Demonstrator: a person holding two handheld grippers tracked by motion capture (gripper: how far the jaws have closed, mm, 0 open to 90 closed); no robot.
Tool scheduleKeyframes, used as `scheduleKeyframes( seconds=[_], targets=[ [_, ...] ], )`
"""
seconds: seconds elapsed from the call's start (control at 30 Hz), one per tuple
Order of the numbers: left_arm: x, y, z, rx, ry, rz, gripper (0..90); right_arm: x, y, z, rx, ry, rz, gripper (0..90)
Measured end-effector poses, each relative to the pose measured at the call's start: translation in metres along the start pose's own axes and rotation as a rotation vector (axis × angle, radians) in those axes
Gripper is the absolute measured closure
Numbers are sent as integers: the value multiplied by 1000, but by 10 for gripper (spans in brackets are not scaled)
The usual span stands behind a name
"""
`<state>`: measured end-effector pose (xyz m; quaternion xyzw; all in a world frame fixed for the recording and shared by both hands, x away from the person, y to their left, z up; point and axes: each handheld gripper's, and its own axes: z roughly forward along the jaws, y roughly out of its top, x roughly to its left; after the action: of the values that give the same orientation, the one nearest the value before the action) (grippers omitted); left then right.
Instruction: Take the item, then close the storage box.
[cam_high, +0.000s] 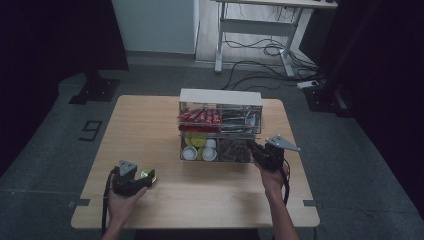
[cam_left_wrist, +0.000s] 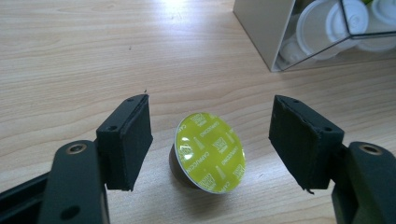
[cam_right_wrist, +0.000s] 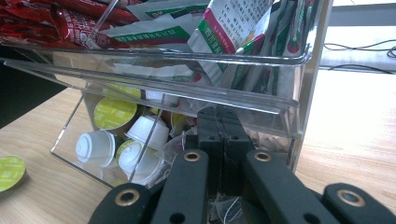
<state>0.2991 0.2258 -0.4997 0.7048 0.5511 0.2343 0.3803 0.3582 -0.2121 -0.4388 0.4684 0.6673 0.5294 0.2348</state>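
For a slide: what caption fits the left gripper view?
Open left gripper straddles a yellow-lidded coffee capsule on the table.

A clear plastic box with two levels (cam_high: 220, 131) stands at the back middle of my light wooden desk (cam_high: 150, 125). A round green-topped coffee pod (cam_left_wrist: 208, 152) lies on the desk, left of the box, between my left fingers (cam_left_wrist: 127, 142). My right fingers (cam_right_wrist: 219, 135) sit in the box's lower right part.

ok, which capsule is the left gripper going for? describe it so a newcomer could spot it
Start at the clear organizer in the middle of the wooden table, then look toward the near left, where the left gripper stands open. Between its jaws, apart from both pads, a coffee capsule lies tilted on the wood. Unlike the capsules in the organizer, it lies loose outside, its yellow-green foil lid facing the camera.
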Motion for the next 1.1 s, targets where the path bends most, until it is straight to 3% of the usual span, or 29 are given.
scheduleKeyframes(
  seconds=[1.1],
  targets=[
    [-6,-15,-8,-27,-55,-28,309,0,-11,-7,-4,2,5,889]
  ],
)
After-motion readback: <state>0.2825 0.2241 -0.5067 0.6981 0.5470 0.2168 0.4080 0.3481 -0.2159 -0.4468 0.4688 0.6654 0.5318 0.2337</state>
